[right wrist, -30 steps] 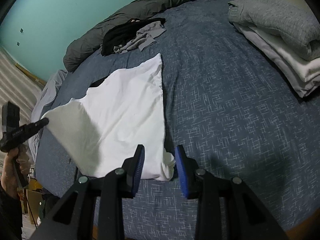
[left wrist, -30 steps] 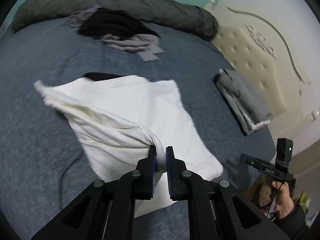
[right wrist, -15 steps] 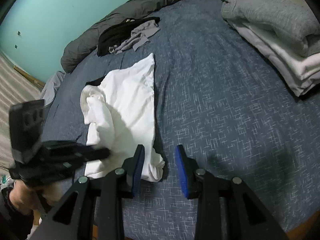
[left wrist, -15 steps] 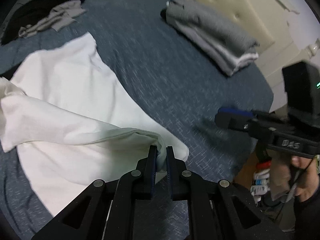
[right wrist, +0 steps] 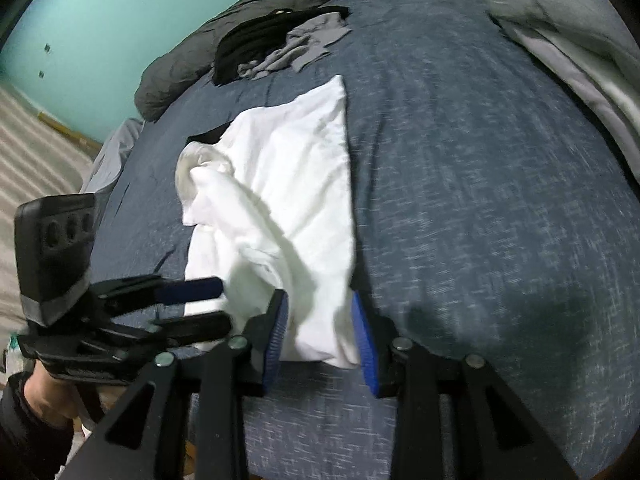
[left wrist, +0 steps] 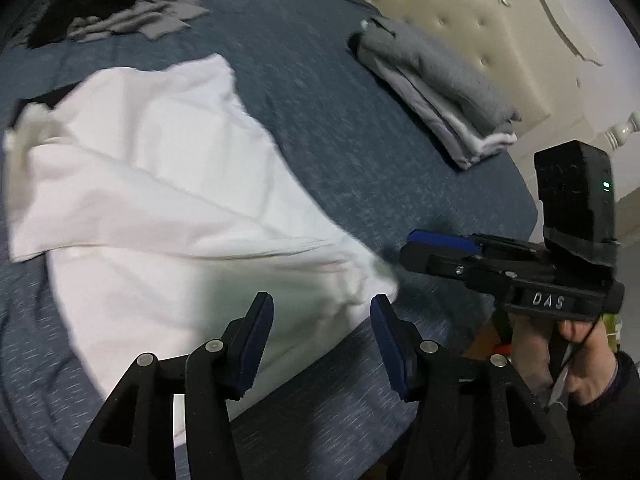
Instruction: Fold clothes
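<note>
So you've just swung the white garment [left wrist: 160, 184] across itself and let go. A second ago your left gripper [left wrist: 320, 332] was pinched tight on a bunched edge, carrying it over. Now its jaws are spreading apart with nothing gripped, and the cloth has dropped flat on the bed [left wrist: 360, 152] just ahead of them. Your right gripper [right wrist: 320, 332] is easing open too, and the garment's near corner lies loose between its jaws, not pinched as far as I can tell.

The shirt now sits doubled over near the bed's edge, well apart from the folded stack [left wrist: 436, 84] by the headboard and the unfolded pile [left wrist: 120, 12] at the far side. Looks like one fold is down. The far end [right wrist: 204, 168] is lumpy though, so I'd guess it needs smoothing before the next fold.
</note>
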